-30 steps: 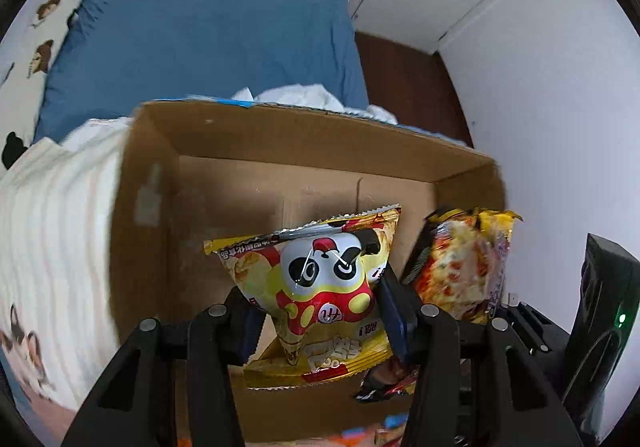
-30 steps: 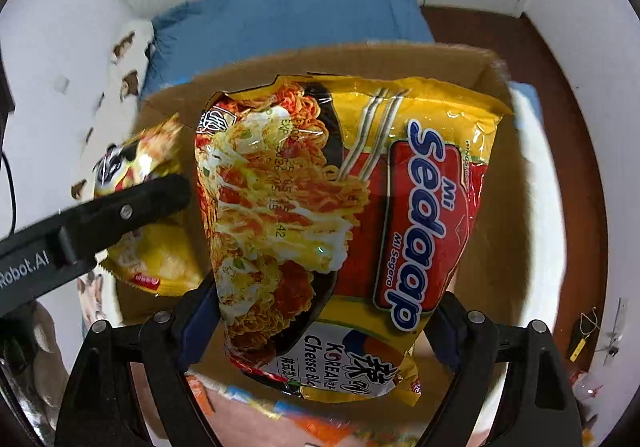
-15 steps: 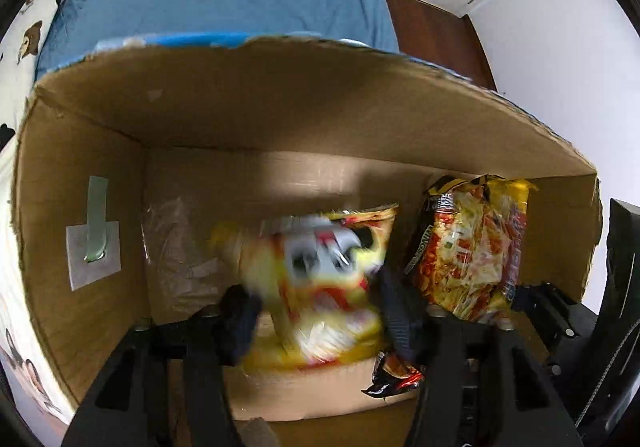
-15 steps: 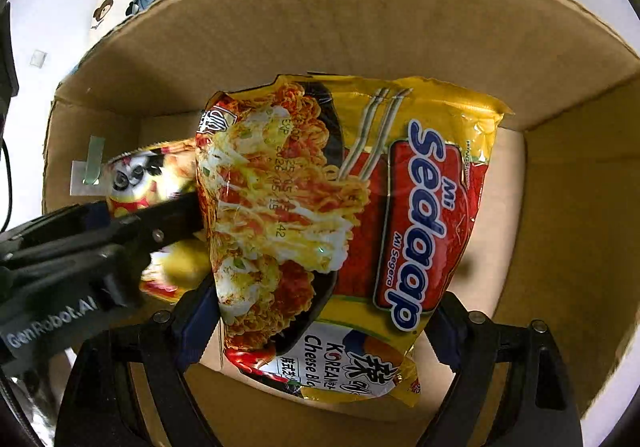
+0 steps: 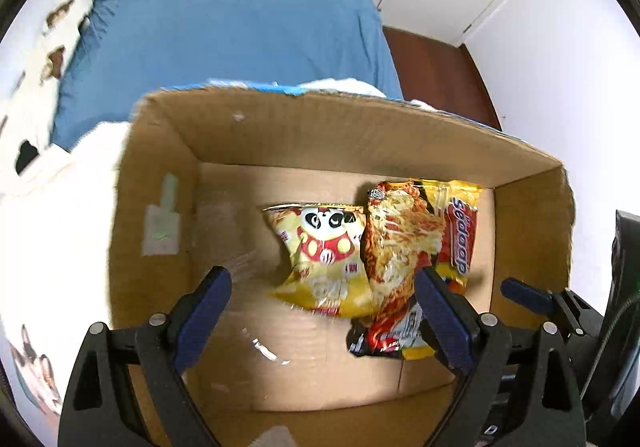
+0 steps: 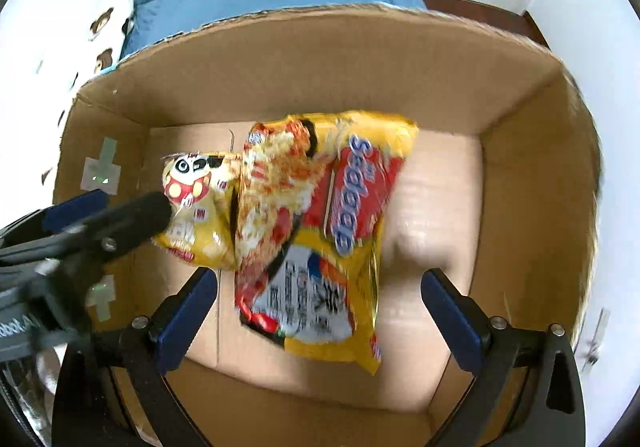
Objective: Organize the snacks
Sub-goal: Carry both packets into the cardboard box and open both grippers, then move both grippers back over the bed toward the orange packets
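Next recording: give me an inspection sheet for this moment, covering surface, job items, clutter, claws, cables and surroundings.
Surface: cardboard box on a bed, floor partly bare.
Job's things: panda snack bag and Sedaap noodle packet inside, side by side, noodle edge overlapping the bag.
Clutter: taped label on the box's inner wall.
Claws: left claw and right claw both opening, pads off the packets.
Cables: nothing seen.
Surroundings: blue bedding, white wall, wooden floor.

Room inside the cardboard box [image 6: 520, 95]

Bare floor lies left and right of the panda packet [image 5: 320, 251] and noodle packet [image 6: 320, 215]; the box walls hem it in.
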Available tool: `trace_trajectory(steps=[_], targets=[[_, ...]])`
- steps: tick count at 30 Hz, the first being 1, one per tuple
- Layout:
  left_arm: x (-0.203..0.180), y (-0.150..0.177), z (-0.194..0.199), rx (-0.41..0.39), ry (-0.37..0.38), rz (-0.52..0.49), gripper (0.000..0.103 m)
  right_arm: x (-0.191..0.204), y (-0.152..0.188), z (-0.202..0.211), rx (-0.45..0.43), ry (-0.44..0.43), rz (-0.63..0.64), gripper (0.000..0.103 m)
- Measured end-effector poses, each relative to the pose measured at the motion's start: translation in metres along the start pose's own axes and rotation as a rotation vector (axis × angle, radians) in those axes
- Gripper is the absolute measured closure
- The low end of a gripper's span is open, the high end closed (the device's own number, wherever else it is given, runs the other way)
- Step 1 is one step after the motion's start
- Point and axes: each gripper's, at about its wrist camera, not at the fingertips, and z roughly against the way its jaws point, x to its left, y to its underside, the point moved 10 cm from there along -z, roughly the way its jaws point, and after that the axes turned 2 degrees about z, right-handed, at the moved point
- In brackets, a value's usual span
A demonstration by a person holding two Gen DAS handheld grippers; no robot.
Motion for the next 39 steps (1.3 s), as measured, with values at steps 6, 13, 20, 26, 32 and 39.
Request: trace_trajectory(steps=[6,13,20,26,32,39], targets=[[0.002,0.028,0.050,-0.128,-0.054,-0.045,0.009,-0.001,0.039,0.042,-0.099,0.028,-0.015,0.000],[-0.018,0.031,0.071,-0.220,-0.072,-0.076,0.009,0.021,0.058,0.090,-0.227,0.051,-0.022,0.000],[-0.026,0.069,0.118,-0.289,-0.042,-0.086,0.009,0.035,0.096,0.116,-0.299,0.043,-0.025,0.001],[-0.009,0.119,0.140,-0.306,-0.027,-0.065,0.009,0.043,0.146,0.116,-0.293,0.007,-0.047,0.001],[0.043,0.182,0.120,-0.231,-0.060,0.007,0.009,0.049,0.198,0.070,-0.207,0.001,-0.053,0.000],[0.129,0.262,0.033,0.018,-0.005,0.306,0.010,0.040,0.225,0.005,-0.102,0.045,-0.048,0.001]])
